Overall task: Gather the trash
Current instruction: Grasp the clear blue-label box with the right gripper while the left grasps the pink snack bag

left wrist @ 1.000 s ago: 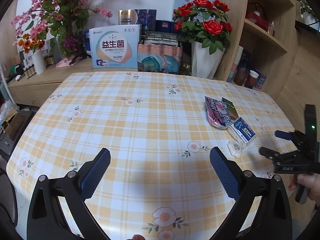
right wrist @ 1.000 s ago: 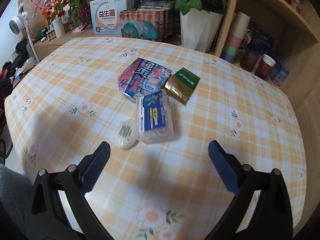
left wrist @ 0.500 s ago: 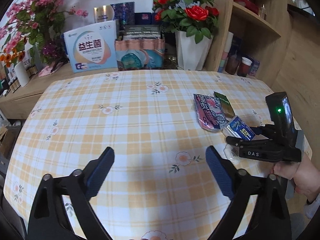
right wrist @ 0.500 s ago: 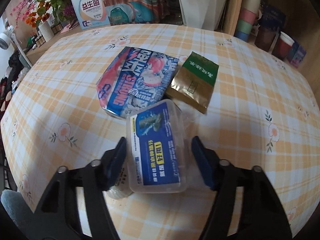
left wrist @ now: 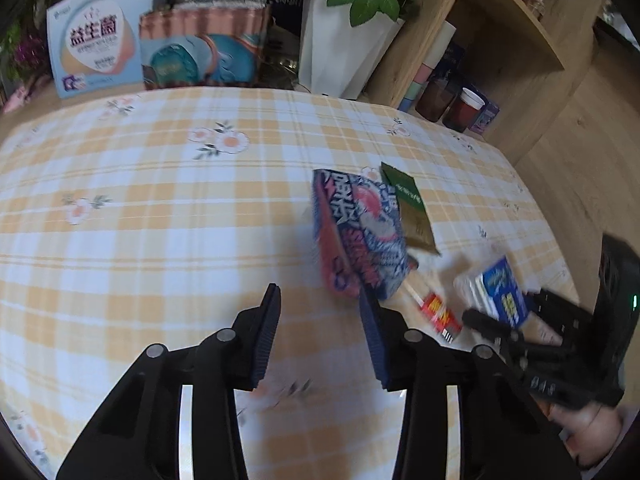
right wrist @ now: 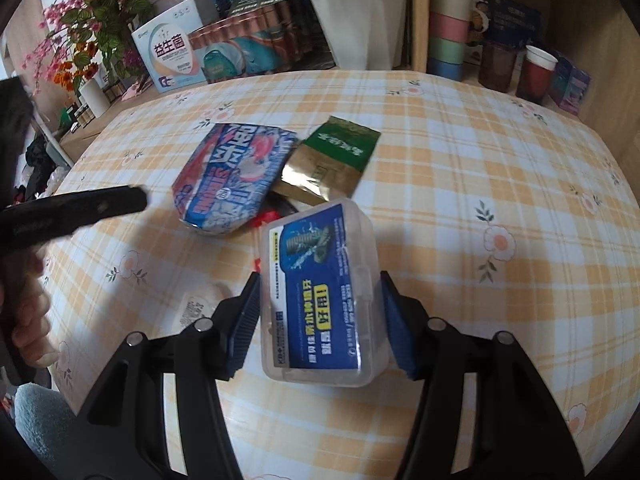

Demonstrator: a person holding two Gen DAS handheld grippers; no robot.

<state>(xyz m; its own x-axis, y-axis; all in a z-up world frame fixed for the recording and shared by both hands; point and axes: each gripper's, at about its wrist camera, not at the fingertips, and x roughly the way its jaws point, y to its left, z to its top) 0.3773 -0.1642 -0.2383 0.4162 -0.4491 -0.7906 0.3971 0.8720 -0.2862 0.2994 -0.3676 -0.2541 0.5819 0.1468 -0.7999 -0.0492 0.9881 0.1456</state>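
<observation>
My right gripper is shut on a clear plastic box with a blue label and holds it above the table; the box also shows in the left wrist view. A blue and red snack bag and a green and gold sachet lie on the checked tablecloth. A small red wrapper and a small round white packet lie beside them. My left gripper is partly open and empty, its right finger close to the snack bag.
A white vase of roses, boxes and a drink pack stand behind the table. A wooden shelf with cups stands at the right. The tablecloth's edge curves down at the right.
My right gripper has closed on the plastic box and lifted it. My left gripper has moved right toward the snack bag and narrowed its jaws.
</observation>
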